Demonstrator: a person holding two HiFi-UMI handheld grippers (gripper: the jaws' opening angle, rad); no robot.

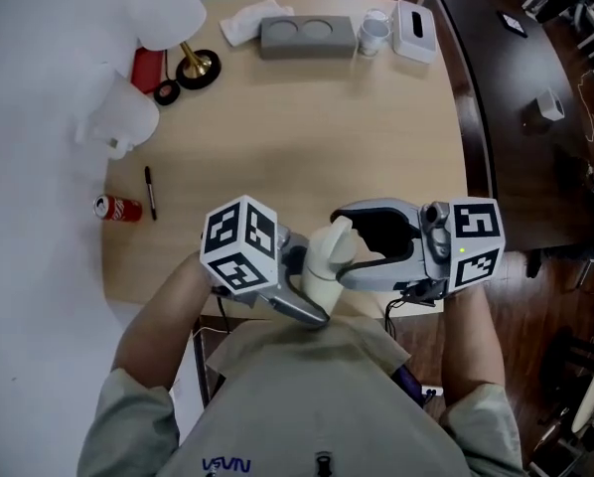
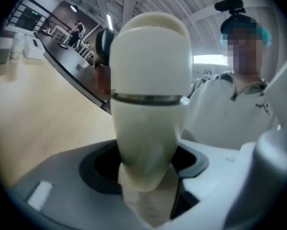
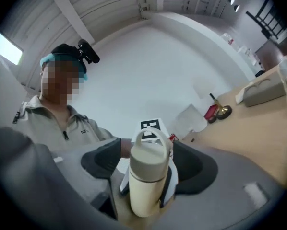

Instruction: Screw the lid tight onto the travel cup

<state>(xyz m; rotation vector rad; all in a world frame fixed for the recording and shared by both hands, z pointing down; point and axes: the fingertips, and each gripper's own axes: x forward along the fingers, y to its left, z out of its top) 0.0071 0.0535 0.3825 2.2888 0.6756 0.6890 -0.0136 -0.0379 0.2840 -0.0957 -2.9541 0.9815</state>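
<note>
The left gripper (image 1: pixel 315 291), low in the centre of the head view, is clamped on the lower body of a cream travel cup (image 1: pixel 327 266). It holds the cup in the air over the near edge of a light wooden table (image 1: pixel 307 127), close to the person's chest. The right gripper (image 1: pixel 349 246) reaches in from the right of the frame, its jaws spread wide to either side of the cup's top. In the right gripper view its dark pads (image 3: pixel 196 164) stand clear of the cup and press on nothing. The lid (image 3: pixel 150 159), grey-beige with a loop handle, sits on the cup. A thin metal band (image 2: pixel 148 98) shows between lid and body.

Along the table's far edge, at the top of the head view, lie a white cloth (image 1: pixel 252 20), a grey block (image 1: pixel 308 36) with two round hollows, a clear cup (image 1: pixel 374 32) whose contents cannot be made out, and a white tissue box (image 1: pixel 414 30). At the left edge a red soda can (image 1: pixel 117 208) lies on its side near a black pen (image 1: pixel 150 193). A dark wood floor (image 1: pixel 530 316) and a dark table (image 1: pixel 516 97) fill the right of the frame.
</note>
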